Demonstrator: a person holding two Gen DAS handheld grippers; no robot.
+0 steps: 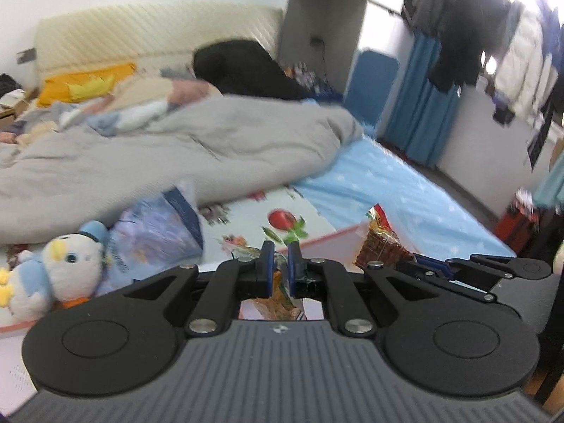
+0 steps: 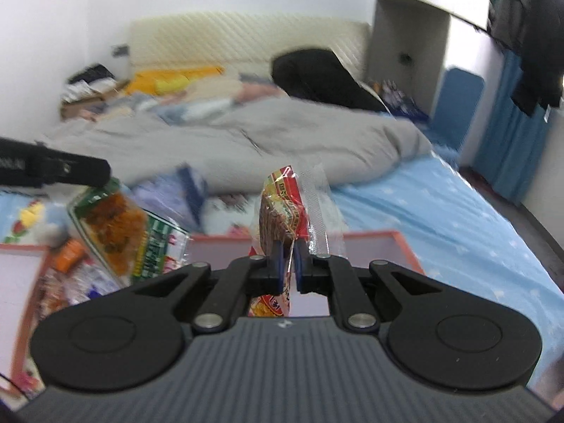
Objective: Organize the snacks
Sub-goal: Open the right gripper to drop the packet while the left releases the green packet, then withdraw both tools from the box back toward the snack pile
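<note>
Red crinkly plastic snack packet point(image 2: 282, 208) upright above pink-rimmed white tray point(image 2: 405, 243); green-labelled clear packet point(image 2: 120, 225) tilted, left of tray.

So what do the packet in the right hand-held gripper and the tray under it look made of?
Red snack packet: thin glossy plastic film, going by the crinkles and the clear sealed edge; the right hand-held gripper is shut on it. Pink-rimmed tray: matte and flat-walled, probably cardboard or plastic; blur leaves that open.

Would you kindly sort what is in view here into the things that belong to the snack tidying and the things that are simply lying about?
Belongs to the job:
- red snack packet in the right claw
- green snack packet in the left claw
- pink-rimmed box

Just lying about:
- plush duck
- grey duvet
- black garment
</note>
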